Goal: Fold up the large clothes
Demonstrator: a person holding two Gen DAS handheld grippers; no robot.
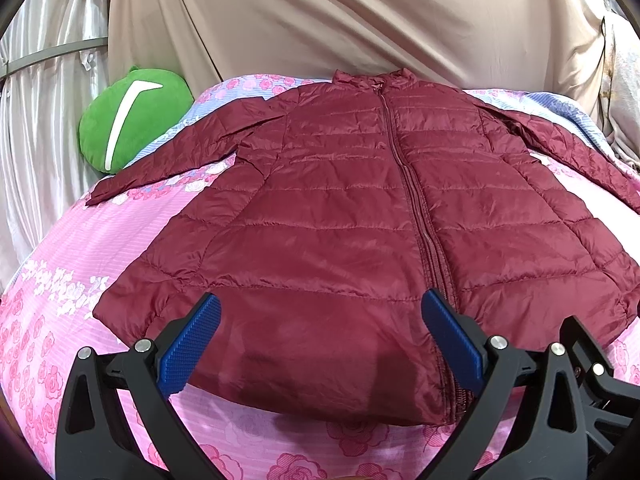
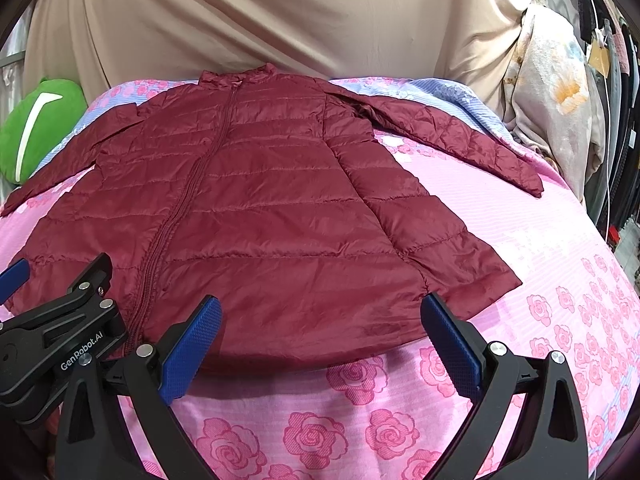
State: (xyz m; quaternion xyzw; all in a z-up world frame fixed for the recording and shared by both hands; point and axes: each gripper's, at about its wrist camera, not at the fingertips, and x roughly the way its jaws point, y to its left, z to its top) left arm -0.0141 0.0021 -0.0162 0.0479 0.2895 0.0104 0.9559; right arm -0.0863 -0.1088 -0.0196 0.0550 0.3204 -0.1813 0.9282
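A dark red quilted jacket (image 1: 340,208) lies flat and zipped on a pink rose-print bed sheet (image 1: 64,280), collar at the far side, both sleeves spread outward. It also shows in the right wrist view (image 2: 256,208). My left gripper (image 1: 320,312) is open, its blue pads above the left half of the hem, holding nothing. My right gripper (image 2: 320,312) is open above the right half of the hem, empty. The left gripper's body (image 2: 60,320) shows at the left in the right wrist view.
A green plush cushion (image 1: 132,120) lies at the far left by the left sleeve. A beige drape (image 1: 340,20) hangs behind the bed. A floral blanket (image 2: 560,100) and hanging items stand at the far right. The bed sheet (image 2: 560,280) extends right of the jacket.
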